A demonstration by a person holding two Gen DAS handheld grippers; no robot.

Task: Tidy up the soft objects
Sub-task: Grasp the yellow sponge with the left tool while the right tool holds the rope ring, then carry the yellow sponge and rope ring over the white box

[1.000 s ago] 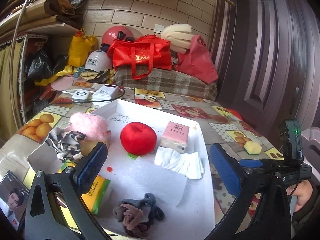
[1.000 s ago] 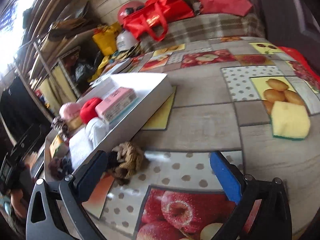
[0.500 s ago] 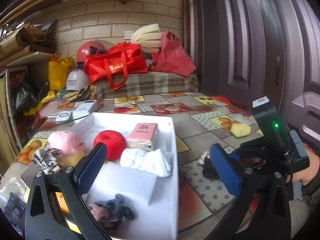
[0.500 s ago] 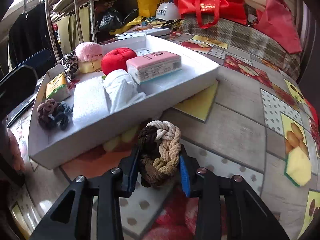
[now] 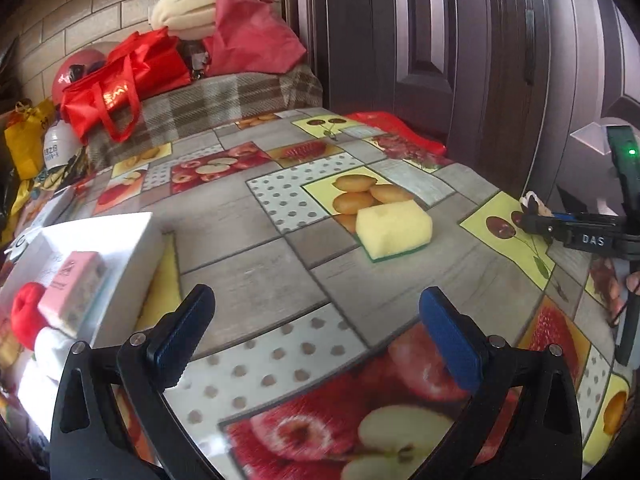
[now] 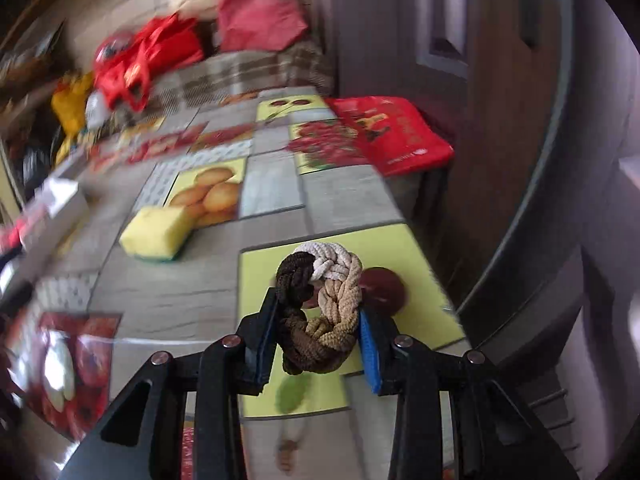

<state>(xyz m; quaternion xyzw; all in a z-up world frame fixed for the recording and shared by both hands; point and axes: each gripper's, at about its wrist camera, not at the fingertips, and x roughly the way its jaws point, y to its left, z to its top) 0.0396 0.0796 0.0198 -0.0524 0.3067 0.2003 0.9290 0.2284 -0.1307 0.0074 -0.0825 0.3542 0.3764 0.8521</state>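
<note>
The surface, spread with a fruit-print cloth, fills both views. At its left edge sits the white tray, already carrying a pink tissue pack, a red plush ball and some white cloth beside them.

Out on the cloth, well apart from the tray, lies the yellow sponge with a green scouring layer underneath. It looks light and springy; a hold across its two long sides should squash it a little without letting it slip. The left tool points toward it with its blue pads wide apart and nothing between them — the sponge looks like its likely next pick.

Smallest is the braided hair tie, a ring of brown, tan and cream cord. The right tool is clamped on it, the pads pressing the lower half of the ring from either side, the upper loop standing free above the cloth. It is soft, weighs almost nothing and bunches under pressure — the knobbly braid gives the pads good purchase, so a grip across the ring as shown should carry it to the tray.
</note>
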